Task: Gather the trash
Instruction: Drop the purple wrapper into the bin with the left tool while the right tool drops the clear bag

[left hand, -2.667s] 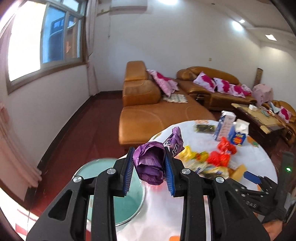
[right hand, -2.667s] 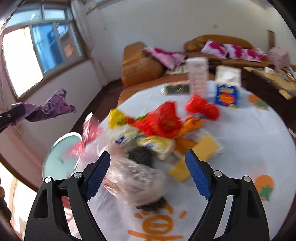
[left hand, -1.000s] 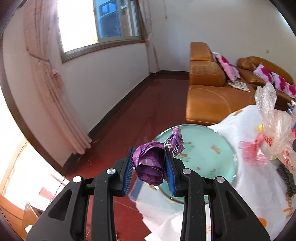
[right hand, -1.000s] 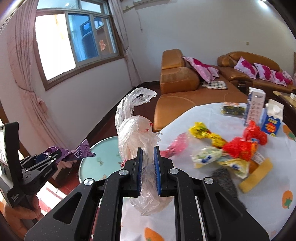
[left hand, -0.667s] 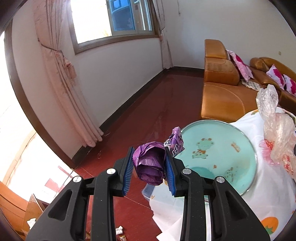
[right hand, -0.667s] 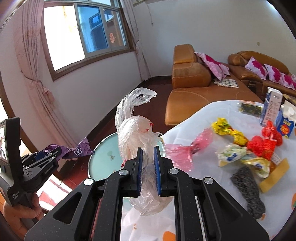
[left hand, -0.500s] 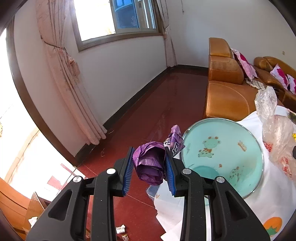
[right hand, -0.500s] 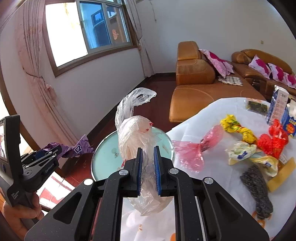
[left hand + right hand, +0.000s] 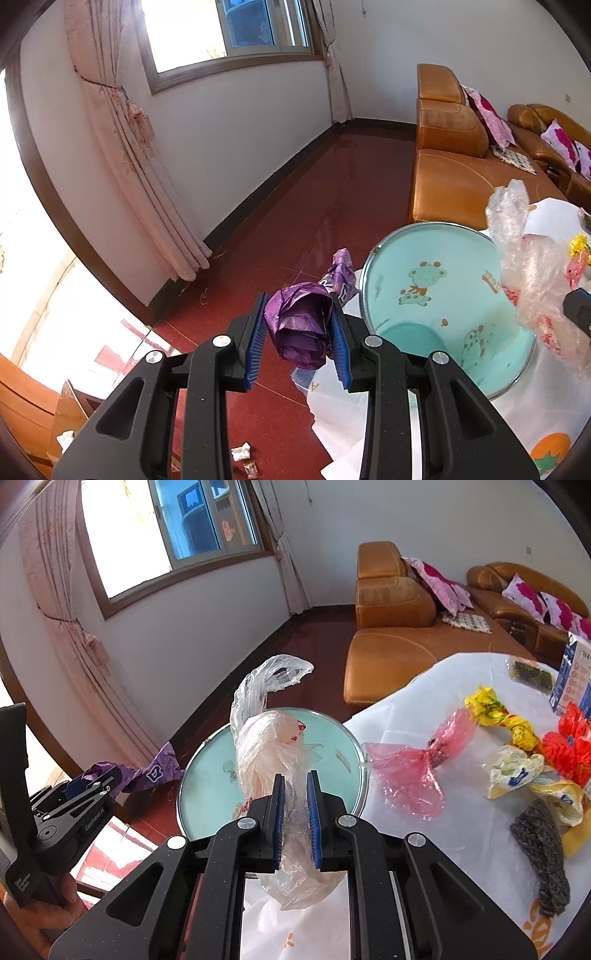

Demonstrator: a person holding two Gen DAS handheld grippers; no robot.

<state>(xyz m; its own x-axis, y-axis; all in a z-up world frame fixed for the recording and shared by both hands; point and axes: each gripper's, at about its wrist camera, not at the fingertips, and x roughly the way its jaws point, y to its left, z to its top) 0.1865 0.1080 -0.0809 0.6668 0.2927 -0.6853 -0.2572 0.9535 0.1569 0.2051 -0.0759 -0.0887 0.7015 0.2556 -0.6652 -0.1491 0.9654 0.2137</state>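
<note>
My left gripper point(image 9: 297, 338) is shut on a crumpled purple wrapper point(image 9: 301, 332) and holds it in the air over the red floor, left of the table edge. It also shows in the right wrist view point(image 9: 86, 781) with the wrapper point(image 9: 147, 771) sticking out. My right gripper point(image 9: 295, 812) is shut on a clear plastic bag point(image 9: 273, 746), held above the table edge; the bag shows at the right of the left wrist view point(image 9: 532, 266). More trash lies on the white tablecloth point(image 9: 461, 849): a pink wrapper point(image 9: 410, 771), a yellow wrapper point(image 9: 498, 716), red wrappers point(image 9: 569, 746).
A round teal glass stool top point(image 9: 443, 302) stands beside the table. Small scraps point(image 9: 242, 452) lie on the red floor point(image 9: 314, 206). An orange leather sofa point(image 9: 395, 627) is behind the table. Cartons point(image 9: 572, 672) stand at the table's far right. Curtains point(image 9: 147, 177) hang at the left wall.
Both grippers have swung left, away from the table and towards the floor by the curtain. Each keeps its hold on its trash.
</note>
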